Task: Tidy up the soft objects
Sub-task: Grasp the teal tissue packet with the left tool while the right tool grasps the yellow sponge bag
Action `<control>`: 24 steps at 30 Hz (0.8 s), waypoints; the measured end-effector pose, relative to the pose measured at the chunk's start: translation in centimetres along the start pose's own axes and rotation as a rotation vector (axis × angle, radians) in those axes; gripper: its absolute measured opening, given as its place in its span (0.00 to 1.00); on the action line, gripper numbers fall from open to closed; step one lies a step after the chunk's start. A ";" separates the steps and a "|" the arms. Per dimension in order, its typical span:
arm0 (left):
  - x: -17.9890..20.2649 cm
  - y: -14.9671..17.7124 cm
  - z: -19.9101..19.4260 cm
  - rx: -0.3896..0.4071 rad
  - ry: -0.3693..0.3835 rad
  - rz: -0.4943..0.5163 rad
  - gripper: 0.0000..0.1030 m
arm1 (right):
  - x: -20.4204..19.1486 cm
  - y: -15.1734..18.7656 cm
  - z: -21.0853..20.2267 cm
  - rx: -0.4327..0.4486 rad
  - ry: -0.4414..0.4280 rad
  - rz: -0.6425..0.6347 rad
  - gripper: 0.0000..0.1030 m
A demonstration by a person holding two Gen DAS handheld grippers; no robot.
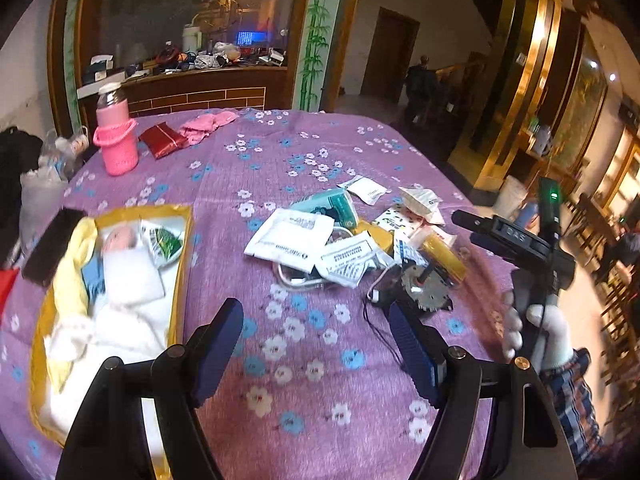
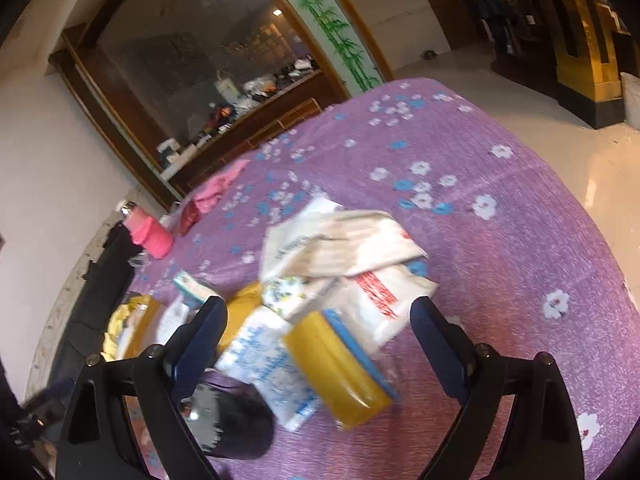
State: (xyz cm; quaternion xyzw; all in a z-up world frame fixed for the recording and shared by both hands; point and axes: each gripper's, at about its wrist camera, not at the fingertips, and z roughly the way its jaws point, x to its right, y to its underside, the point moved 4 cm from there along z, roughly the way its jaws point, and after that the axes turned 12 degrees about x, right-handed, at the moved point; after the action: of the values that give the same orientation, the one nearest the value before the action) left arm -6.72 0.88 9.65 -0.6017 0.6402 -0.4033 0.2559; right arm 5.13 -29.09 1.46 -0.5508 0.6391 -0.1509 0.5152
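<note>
A pile of soft packets [image 1: 344, 240], white, teal and yellow, lies in the middle of the purple flowered tablecloth [image 1: 320, 344]. A yellow-rimmed box [image 1: 182, 264] at the left holds white and yellow cloths and packets. My left gripper [image 1: 316, 344] is open and empty above bare cloth, between the box and the pile. My right gripper [image 2: 316, 340] is open just over the pile, with a yellow packet [image 2: 340, 364] and a white-blue packet [image 2: 264, 364] between its jaws. The right gripper's body [image 1: 520, 248] shows at the right of the left wrist view, held by a gloved hand.
A pink bottle [image 1: 114, 136], a red pouch [image 1: 162, 140] and a pink cloth [image 1: 204, 126] stand at the table's far left. A round metal part and black cord [image 1: 424, 284] lie by the pile. The table edge and floor lie to the right [image 2: 600, 152].
</note>
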 end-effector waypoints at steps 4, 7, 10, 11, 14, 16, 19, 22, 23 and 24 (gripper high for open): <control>0.6 -1.6 2.2 -0.012 -0.028 0.014 0.76 | -0.3 0.4 0.3 -0.022 -0.025 -0.007 0.89; 1.0 -2.4 4.5 -0.001 -0.012 0.032 0.76 | -1.0 0.6 0.7 -0.035 -0.018 -0.051 0.89; 1.4 -3.3 6.9 0.026 -0.009 0.110 0.76 | -1.5 0.6 0.6 -0.035 -0.006 -0.077 0.89; 1.7 -3.7 7.9 0.039 0.000 0.162 0.76 | -1.5 0.7 0.7 -0.041 -0.007 -0.073 0.89; 2.8 -4.4 11.0 0.047 0.055 0.369 0.76 | -1.2 0.7 1.1 -0.055 0.007 -0.068 0.89; 3.2 -4.4 12.9 0.027 0.075 0.500 0.76 | -1.0 0.8 1.3 -0.064 0.022 -0.060 0.89; 3.6 -4.3 15.0 -0.022 0.148 0.616 0.76 | -0.3 0.8 1.7 -0.078 0.029 -0.028 0.89; 3.7 -4.6 16.5 -0.052 0.213 0.664 0.76 | 0.4 1.1 2.3 -0.106 0.029 0.013 0.89; 3.8 -4.7 17.2 -0.065 0.243 0.667 0.76 | 0.7 1.2 2.5 -0.115 0.032 0.026 0.89; 3.9 -4.7 17.9 -0.081 0.271 0.665 0.76 | 1.0 1.3 2.7 -0.125 0.038 0.038 0.89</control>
State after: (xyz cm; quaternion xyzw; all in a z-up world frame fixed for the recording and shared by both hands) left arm 9.91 -6.46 4.42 -0.3111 0.8445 -0.3483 0.2620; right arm 6.77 -28.48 -1.11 -0.5665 0.6673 -0.1113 0.4705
